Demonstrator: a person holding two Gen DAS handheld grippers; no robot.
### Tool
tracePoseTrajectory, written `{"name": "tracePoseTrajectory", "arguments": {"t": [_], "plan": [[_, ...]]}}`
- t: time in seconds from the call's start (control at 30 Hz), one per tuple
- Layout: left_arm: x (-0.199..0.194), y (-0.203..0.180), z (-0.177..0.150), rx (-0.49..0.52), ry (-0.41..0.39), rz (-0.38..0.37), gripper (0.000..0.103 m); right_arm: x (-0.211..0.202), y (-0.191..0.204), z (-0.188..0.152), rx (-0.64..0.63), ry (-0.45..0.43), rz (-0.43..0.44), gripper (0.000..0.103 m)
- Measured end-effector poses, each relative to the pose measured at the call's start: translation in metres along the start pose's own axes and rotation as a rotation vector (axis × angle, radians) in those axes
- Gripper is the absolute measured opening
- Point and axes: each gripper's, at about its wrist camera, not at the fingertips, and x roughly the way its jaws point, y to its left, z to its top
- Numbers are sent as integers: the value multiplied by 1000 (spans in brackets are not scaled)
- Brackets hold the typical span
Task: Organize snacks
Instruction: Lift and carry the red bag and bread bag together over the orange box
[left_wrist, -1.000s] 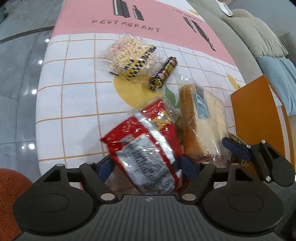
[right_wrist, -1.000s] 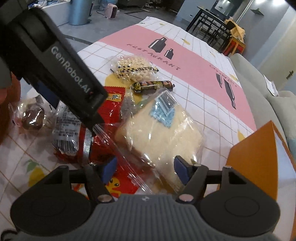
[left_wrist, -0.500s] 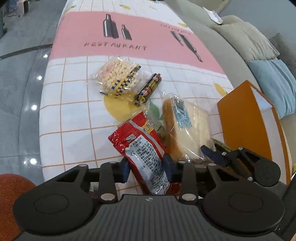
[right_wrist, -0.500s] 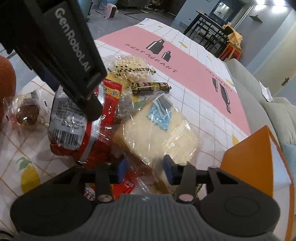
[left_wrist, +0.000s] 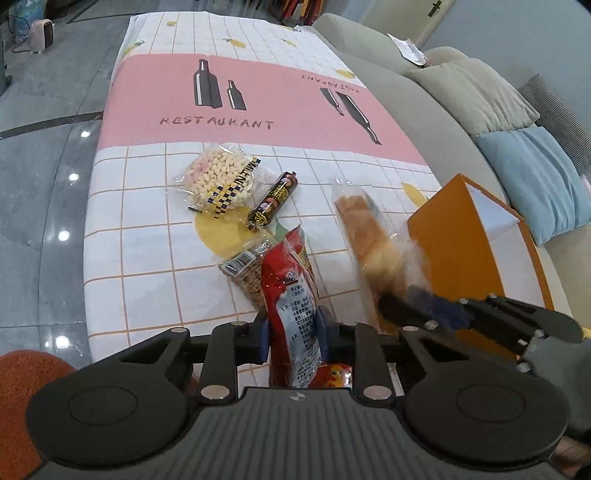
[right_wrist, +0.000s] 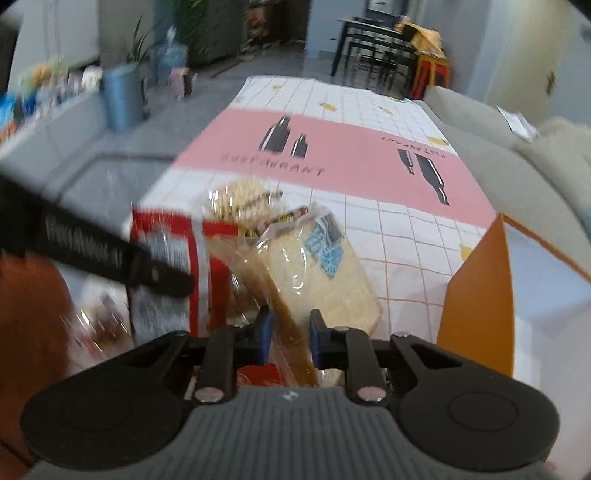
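Now both tools hold snacks: left tool (left_wrist: 291, 328) is clamped on the red packet (left_wrist: 293, 314), right tool (right_wrist: 288, 334) is clamped on the wrapped bread (right_wrist: 321, 273), both lifted off the desk (left_wrist: 147, 206). Orange box (left_wrist: 476, 251) sits just right of the bread, so the right tool is nearer; bread's long axis points away from the tool.

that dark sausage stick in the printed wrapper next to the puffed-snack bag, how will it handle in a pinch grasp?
The dark sausage stick in its printed wrapper is cylindrical, so it will probably roll if nudged sideways. The wrapper looks glossy, so it may slip between the pads. It lies straight with crimped ends, so it likely stays fairly stiff when lifted.
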Motion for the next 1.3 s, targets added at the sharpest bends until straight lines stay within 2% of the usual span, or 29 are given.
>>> {"name": "tracePoseTrajectory", "arguments": {"t": [0.13,0.4,0.83,1.07,1.3], "plan": [[-7,-7,-2,7,-11,19,27,-18,-7,7,84,-34,39,14],[-32,-18,-6,10,-49,5,27,-53,-12,7,203,-84,102,7],[-88,-58,4,53,-171,-87,27,-128,-27,5,291,-248,118,5],[-99,-104,24,141,-199,-192,27,-170,-59,6,351,-344,65,5],[-70,-160,41,205,-121,-303,27,-195,-107,-7,431,-364,-52,5]]}}
